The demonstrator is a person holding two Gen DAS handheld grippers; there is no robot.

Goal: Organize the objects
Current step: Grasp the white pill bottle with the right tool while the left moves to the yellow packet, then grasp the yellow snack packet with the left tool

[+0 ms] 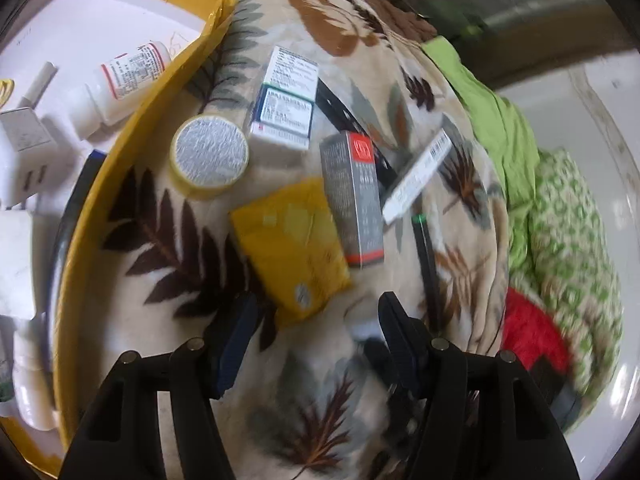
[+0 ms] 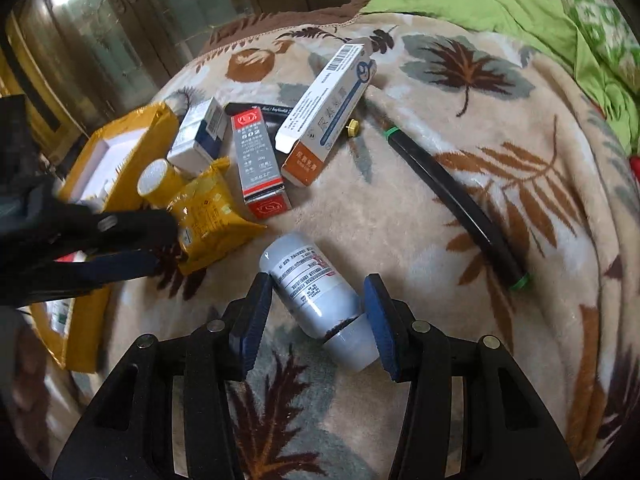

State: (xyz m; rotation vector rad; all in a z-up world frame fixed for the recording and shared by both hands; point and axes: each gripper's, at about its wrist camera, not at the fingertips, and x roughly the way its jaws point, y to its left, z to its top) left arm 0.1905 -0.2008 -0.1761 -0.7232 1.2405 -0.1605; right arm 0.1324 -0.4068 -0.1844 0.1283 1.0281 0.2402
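My left gripper (image 1: 316, 320) hangs open just short of a yellow foil packet (image 1: 288, 240), nothing between its fingers. Beyond the packet lie a grey and red box (image 1: 352, 200), a yellow round jar (image 1: 210, 156), a white and blue box (image 1: 286, 116) and a long white box (image 1: 418, 176). In the right wrist view a white bottle (image 2: 316, 296) lies slantwise on the blanket between the fingers of my right gripper (image 2: 318, 320). Its pads flank the bottle closely without squeezing it. The left gripper (image 2: 168, 240) shows there too, beside the yellow packet (image 2: 212, 216).
A yellow cardboard box (image 1: 120, 160) at the left holds a white bottle (image 1: 128, 76), a plug and other small items. A black pen (image 2: 452, 200) lies on the leaf-patterned blanket (image 2: 400, 220). Green bedding (image 1: 500, 120) and something red (image 1: 532, 336) lie at the right.
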